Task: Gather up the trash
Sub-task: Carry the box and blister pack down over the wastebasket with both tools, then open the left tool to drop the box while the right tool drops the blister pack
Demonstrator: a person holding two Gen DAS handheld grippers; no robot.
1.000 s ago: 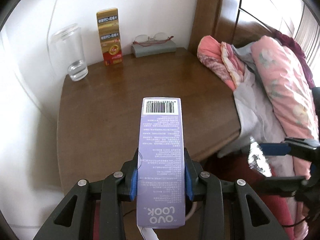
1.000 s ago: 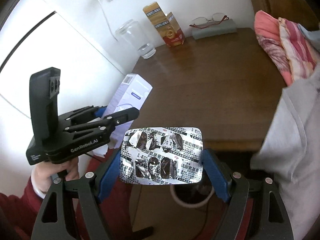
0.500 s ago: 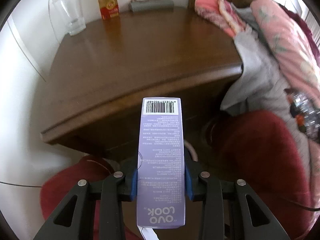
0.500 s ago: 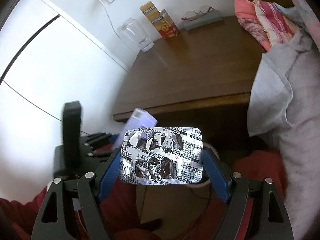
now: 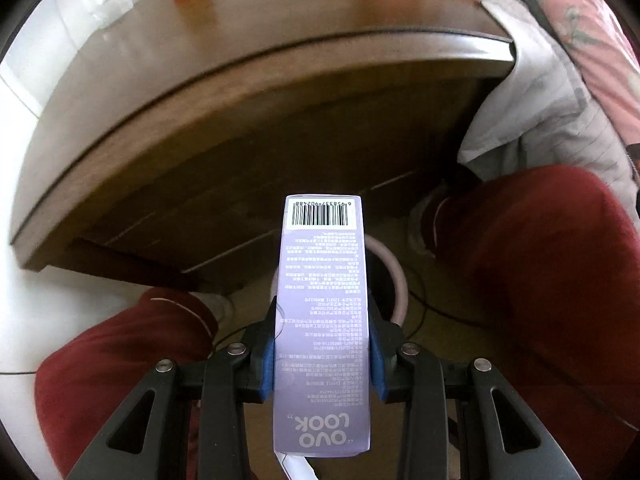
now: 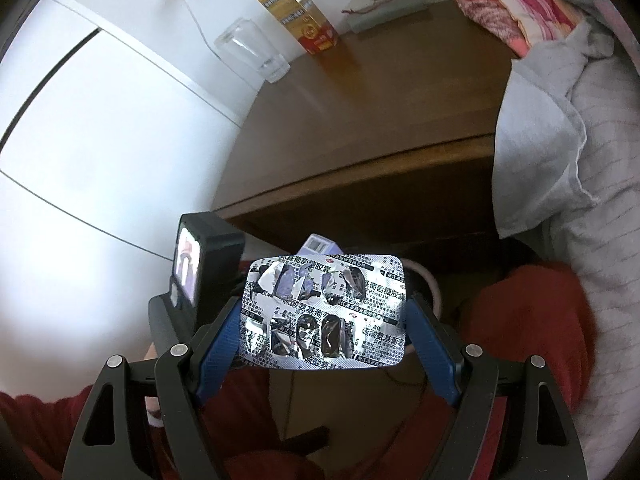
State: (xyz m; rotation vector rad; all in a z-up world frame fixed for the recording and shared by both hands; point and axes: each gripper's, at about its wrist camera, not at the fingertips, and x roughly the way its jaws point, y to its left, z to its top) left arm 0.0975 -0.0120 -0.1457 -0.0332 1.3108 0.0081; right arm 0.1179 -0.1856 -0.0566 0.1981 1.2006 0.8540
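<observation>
Nightstand (image 5: 280,12): wooden top; the front edge overhangs the floor where the bin stands.
Waste bin (image 5: 396,280): pale round rim on the floor below the front edge, directly beneath the left gripper's box.
Purple box (image 5: 322,320): long axis along the fingers, far end over the bin rim.
Left gripper (image 5: 322,344): clamped on the box's sides, nearer the bin.
Blister pack (image 6: 326,312): emptied foil, held crosswise.
Right gripper (image 6: 326,320): wide, closed on the pack's short ends, behind the left.
</observation>
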